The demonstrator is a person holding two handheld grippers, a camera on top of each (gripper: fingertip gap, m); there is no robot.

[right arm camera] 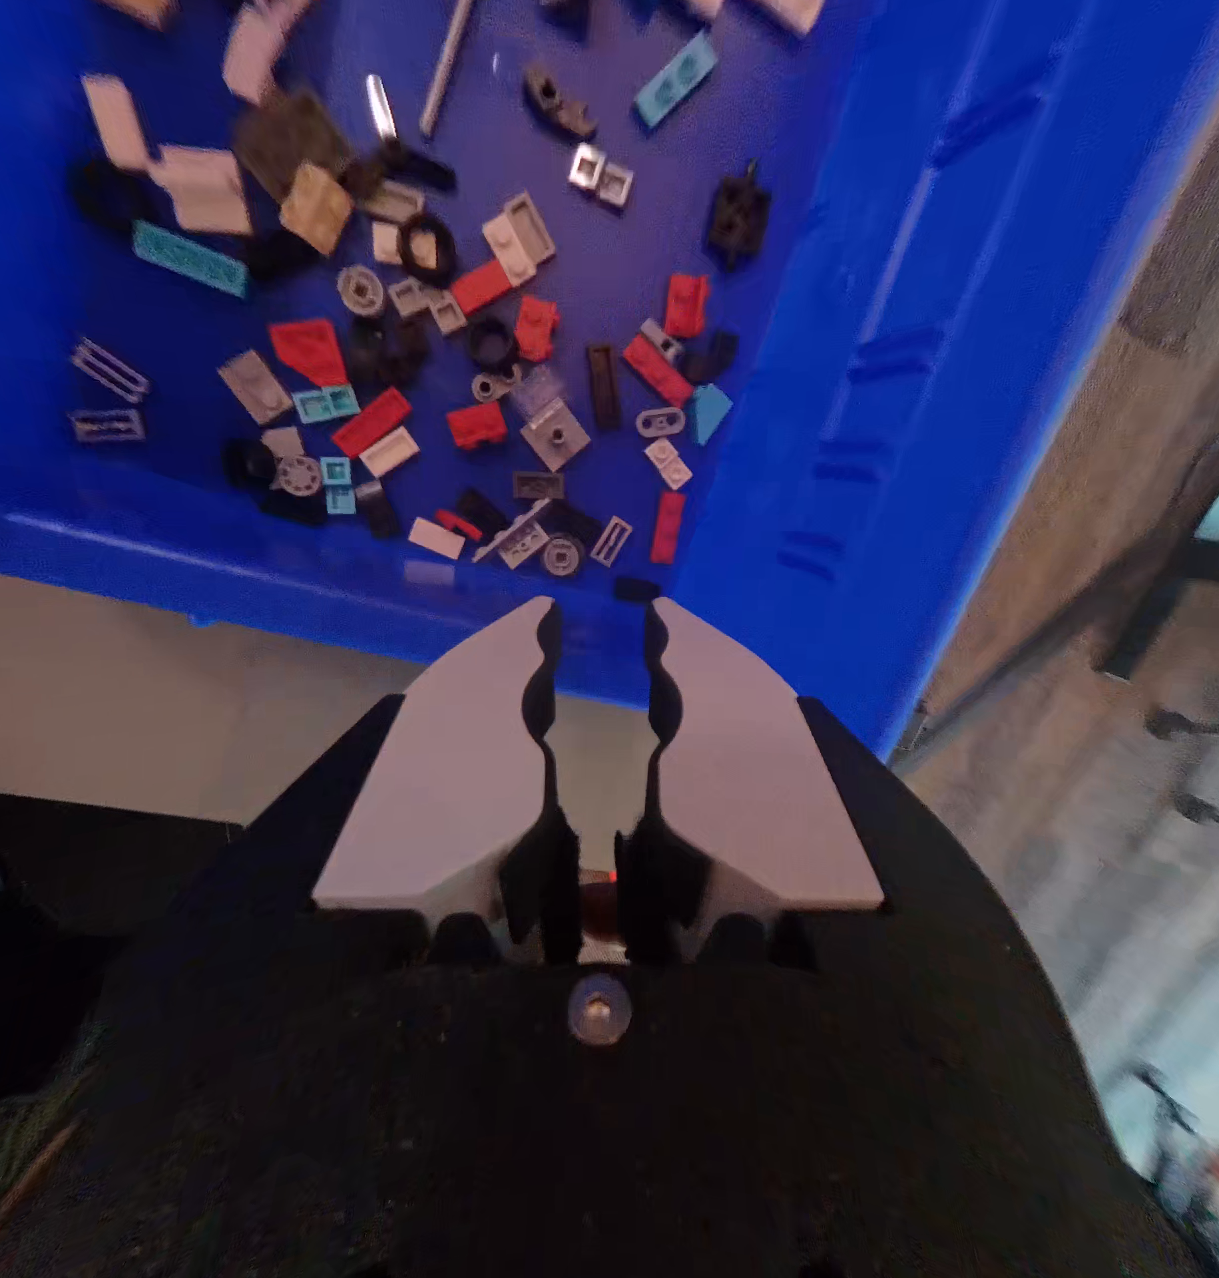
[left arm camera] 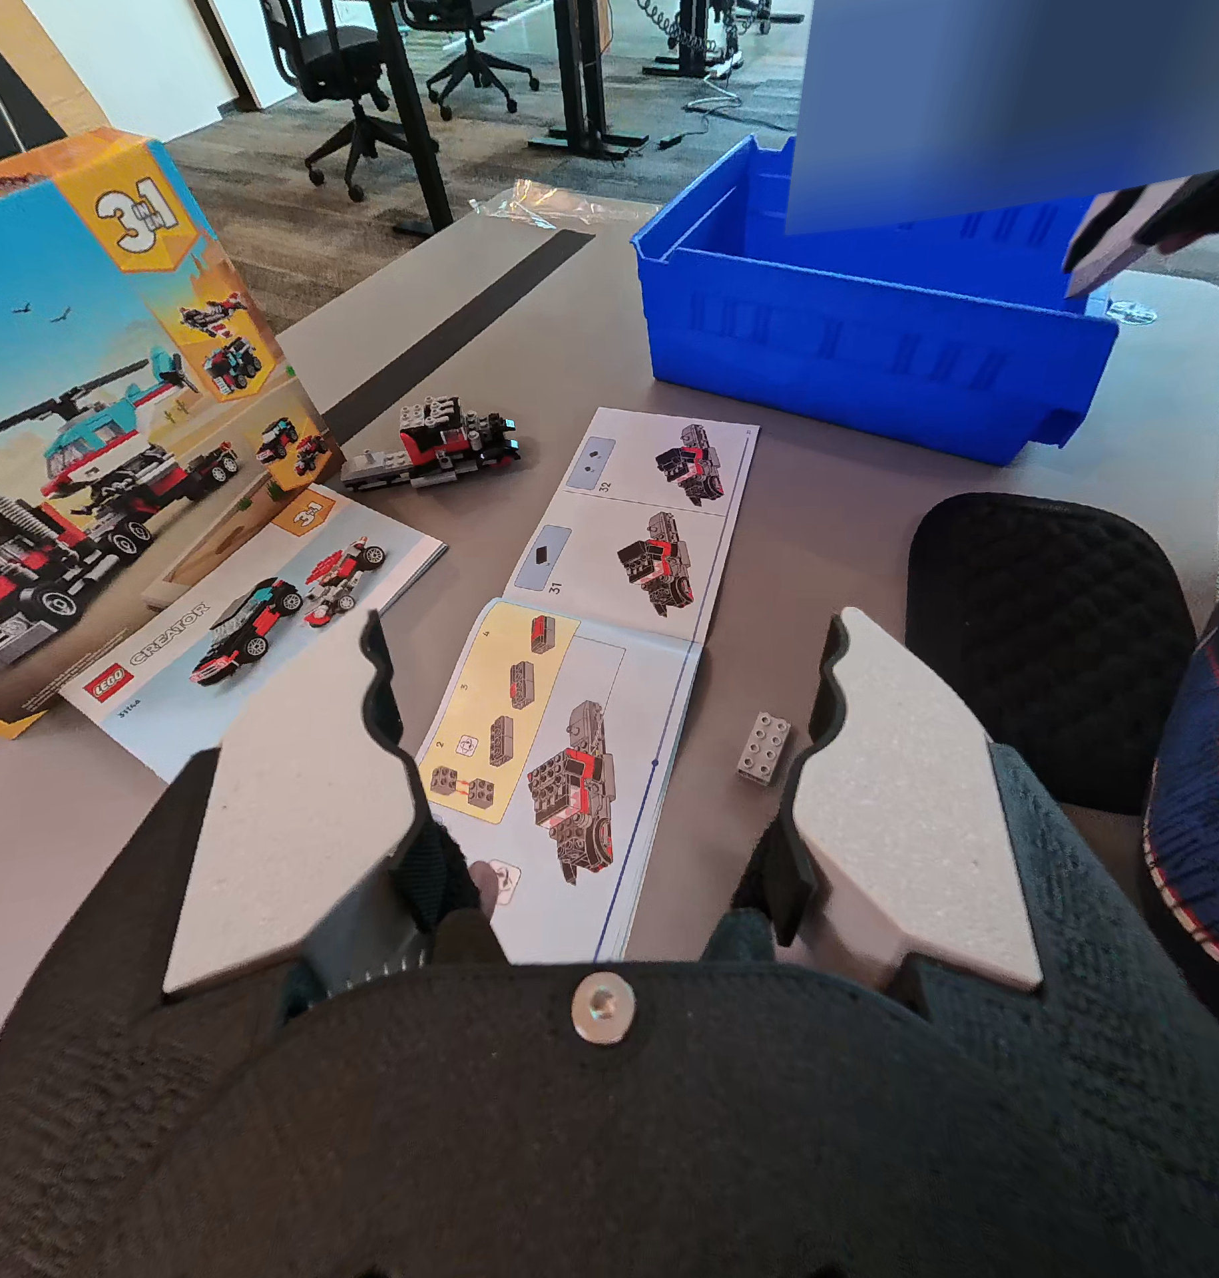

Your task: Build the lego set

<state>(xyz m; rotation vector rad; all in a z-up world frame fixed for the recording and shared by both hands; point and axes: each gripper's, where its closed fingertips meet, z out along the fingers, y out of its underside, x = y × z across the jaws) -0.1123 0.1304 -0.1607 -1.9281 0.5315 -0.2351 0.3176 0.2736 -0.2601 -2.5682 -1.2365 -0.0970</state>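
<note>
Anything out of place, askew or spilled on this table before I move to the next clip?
One thing: a lone grey brick lies on the table beside the open instruction booklet, apart from the loose pieces in the blue bin. The half-built truck stands upright. Nothing looks spilled or damaged.

The open booklet (left arm camera: 613, 622) lies flat in the middle of the table (left arm camera: 835, 553) — a small brick (left arm camera: 764, 749) sits just to its right. The half-built truck (left arm camera: 440, 446) stands behind the booklet, with the box (left arm camera: 101, 415) to its left. The bin (left arm camera: 869, 346) sits far back on the right — loose pieces (right arm camera: 489, 359) lie inside it.
</note>
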